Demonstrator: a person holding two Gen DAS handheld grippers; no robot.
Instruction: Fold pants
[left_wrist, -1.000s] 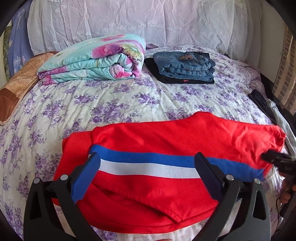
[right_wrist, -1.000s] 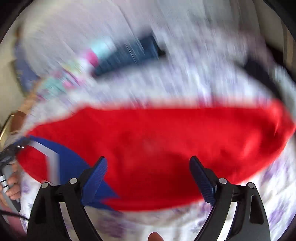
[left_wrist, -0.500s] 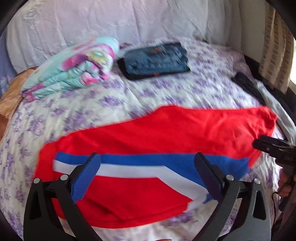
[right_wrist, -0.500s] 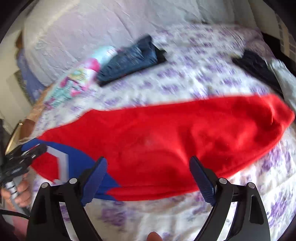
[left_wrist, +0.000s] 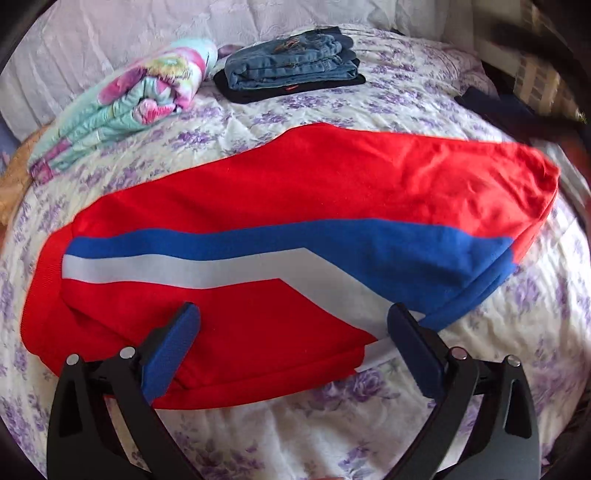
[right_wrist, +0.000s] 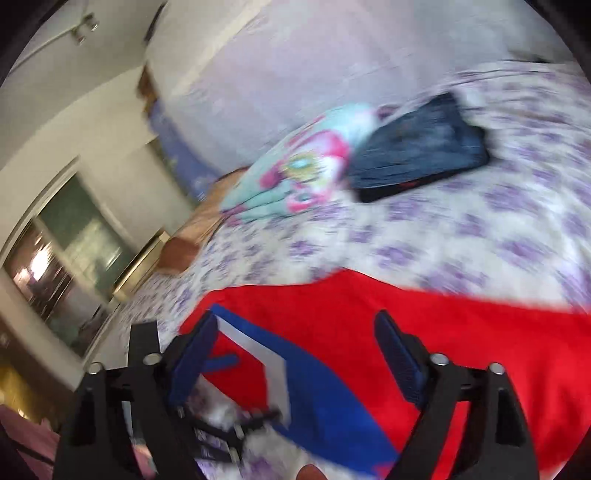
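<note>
A: We count one pair of red pants (left_wrist: 295, 192) with a blue-and-white side stripe, lying flat across the near half of the bed (left_wrist: 406, 114). Behind it we count one folded floral quilt (left_wrist: 140, 99) and, just beside that, one stack of folded jeans (left_wrist: 291, 61) resting on a dark garment (left_wrist: 258, 94). One more dark cloth (left_wrist: 495, 107) lies at the bed's far right edge.

B: And the two grippers?

A: The left gripper (left_wrist: 295, 336) hangs over the pants' near edge, jaws spread wide, nothing held; the stripe runs between its fingers. The right gripper (right_wrist: 295, 354) has just been drawing its jaws inward, yet they stand well apart and we see nothing pinched; the pants show below and beyond them.

B: The surface and the room?

A: One bedspread, cream with purple flowers, covers the bed. A pale lace-patterned cloth (left_wrist: 147, 33) backs it. In the blurred right wrist view we note white walls (right_wrist: 92, 110), a glass-fronted doorway (right_wrist: 74, 236) at left, and wooden furniture (right_wrist: 199, 225) beside the bed.
</note>
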